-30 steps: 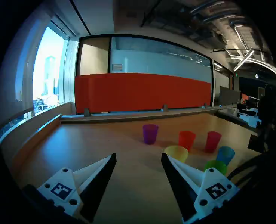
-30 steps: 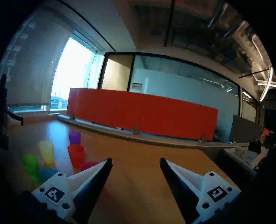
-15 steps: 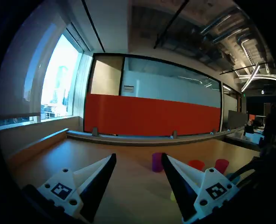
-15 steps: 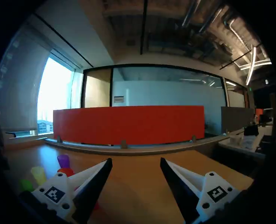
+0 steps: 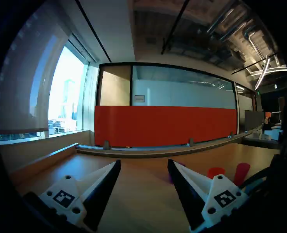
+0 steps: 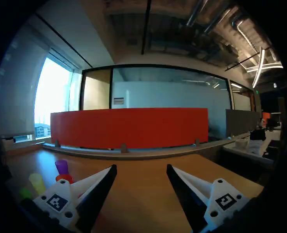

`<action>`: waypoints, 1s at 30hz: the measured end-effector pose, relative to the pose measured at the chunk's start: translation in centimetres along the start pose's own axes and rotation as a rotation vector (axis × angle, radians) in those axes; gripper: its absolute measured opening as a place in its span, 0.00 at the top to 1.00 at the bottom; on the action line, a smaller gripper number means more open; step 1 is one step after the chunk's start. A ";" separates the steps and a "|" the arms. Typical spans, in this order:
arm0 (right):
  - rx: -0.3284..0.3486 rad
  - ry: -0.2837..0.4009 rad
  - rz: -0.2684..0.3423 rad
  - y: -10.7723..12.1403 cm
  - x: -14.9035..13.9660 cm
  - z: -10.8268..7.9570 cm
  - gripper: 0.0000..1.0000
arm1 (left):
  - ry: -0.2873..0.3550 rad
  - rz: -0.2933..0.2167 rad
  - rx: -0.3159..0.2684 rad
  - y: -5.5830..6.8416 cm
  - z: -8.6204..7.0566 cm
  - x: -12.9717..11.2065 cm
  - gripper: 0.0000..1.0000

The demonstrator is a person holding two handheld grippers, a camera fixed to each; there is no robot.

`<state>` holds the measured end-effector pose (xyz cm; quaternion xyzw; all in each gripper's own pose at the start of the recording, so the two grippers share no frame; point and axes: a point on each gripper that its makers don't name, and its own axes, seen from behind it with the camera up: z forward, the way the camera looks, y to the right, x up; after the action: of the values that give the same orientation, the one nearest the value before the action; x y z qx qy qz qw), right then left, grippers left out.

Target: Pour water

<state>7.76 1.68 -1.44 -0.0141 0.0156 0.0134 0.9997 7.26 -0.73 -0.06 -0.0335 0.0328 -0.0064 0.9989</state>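
Left gripper view: left gripper [image 5: 144, 161] spread over table [image 5: 143, 198]; orange cup [image 5: 215, 171] right.

Place: an open-plan office
Desk: a long wooden desk [image 5: 143, 194] backed by an orange divider panel [image 5: 163, 126]
Behind: a glass-walled room [image 5: 182, 91]
Ceiling: exposed pipes [image 5: 225, 27] and strip lights [image 5: 265, 70]
Daylight: a tall window [image 5: 67, 103] with towers outside
Far right: more workstations [image 6: 256, 139], dim

The table [image 6: 143, 182] looks like smooth wood (a faint sheen on it), the purple cup [image 6: 61, 167] translucent plastic.
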 end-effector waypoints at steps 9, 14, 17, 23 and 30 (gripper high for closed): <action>-0.023 -0.029 -0.008 0.2 0.4 -0.4 0.01 | 0.018 0.040 0.052 -0.3 0.0 -0.9 0.11; -0.041 -0.036 -0.011 0.3 0.9 -0.5 0.01 | 0.017 0.062 0.081 -0.8 -0.1 -2.0 0.11; -0.038 -0.035 0.005 -0.1 1.2 -0.6 0.01 | 0.017 0.051 0.092 -0.8 -0.1 -2.6 0.11; -0.026 -0.039 0.018 -1.1 1.1 -0.4 0.01 | 0.015 0.007 0.090 -0.4 -0.1 -3.6 0.11; -0.010 -0.039 0.011 -2.2 1.2 -0.2 0.01 | 0.001 -0.011 0.089 -0.3 -0.5 -4.7 0.11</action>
<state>9.04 -0.50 -1.63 -0.0190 -0.0039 0.0193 0.9996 2.52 -0.96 -0.25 0.0109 0.0327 -0.0133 0.9993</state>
